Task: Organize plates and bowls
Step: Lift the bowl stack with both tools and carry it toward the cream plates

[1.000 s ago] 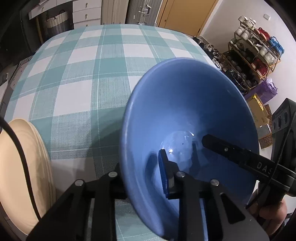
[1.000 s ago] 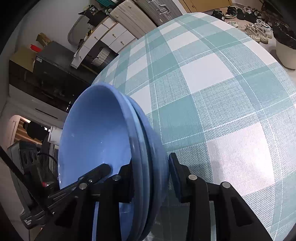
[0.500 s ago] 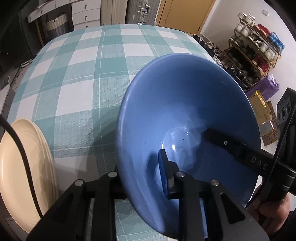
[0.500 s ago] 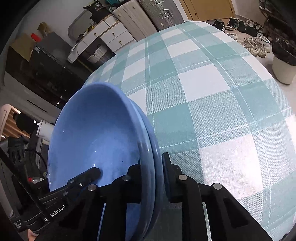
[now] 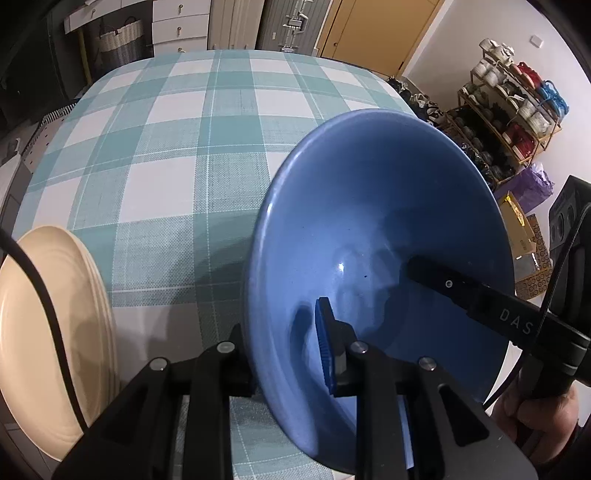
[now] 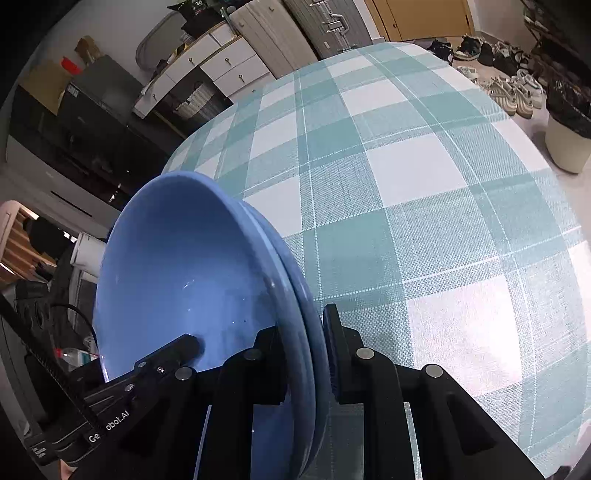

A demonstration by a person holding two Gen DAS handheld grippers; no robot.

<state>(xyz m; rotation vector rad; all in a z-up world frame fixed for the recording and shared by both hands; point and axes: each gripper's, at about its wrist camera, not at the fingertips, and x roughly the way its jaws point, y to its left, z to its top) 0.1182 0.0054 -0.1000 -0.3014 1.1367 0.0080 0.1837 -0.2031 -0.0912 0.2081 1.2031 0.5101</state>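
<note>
Two hand-held grippers clamped the stacked blue bowls (image 5: 380, 236) from opposite sides, the stack tilted steeply above the desk (image 5: 177, 147). Nearest the left wrist camera, the left gripper (image 5: 288, 347) pinched the bowls' rim, one finger inside the upper bowl and the other behind it, clenched on the ceramic. The right gripper (image 6: 303, 343) had just closed its fingers onto the opposite rim, where two nested rims showed as a double edge (image 6: 291, 280); one finger pressed inside, one outside. Each gripper's inner finger reached into the bowl's hollow in the other camera's view. A stack of cream plates (image 5: 48, 325) rested at the desk's near left edge, beside the left gripper and apart from the bowls. Beyond lay the teal-and-white checked tablecloth, then white drawers (image 5: 181, 22) and a shoe rack (image 5: 506, 110).
</note>
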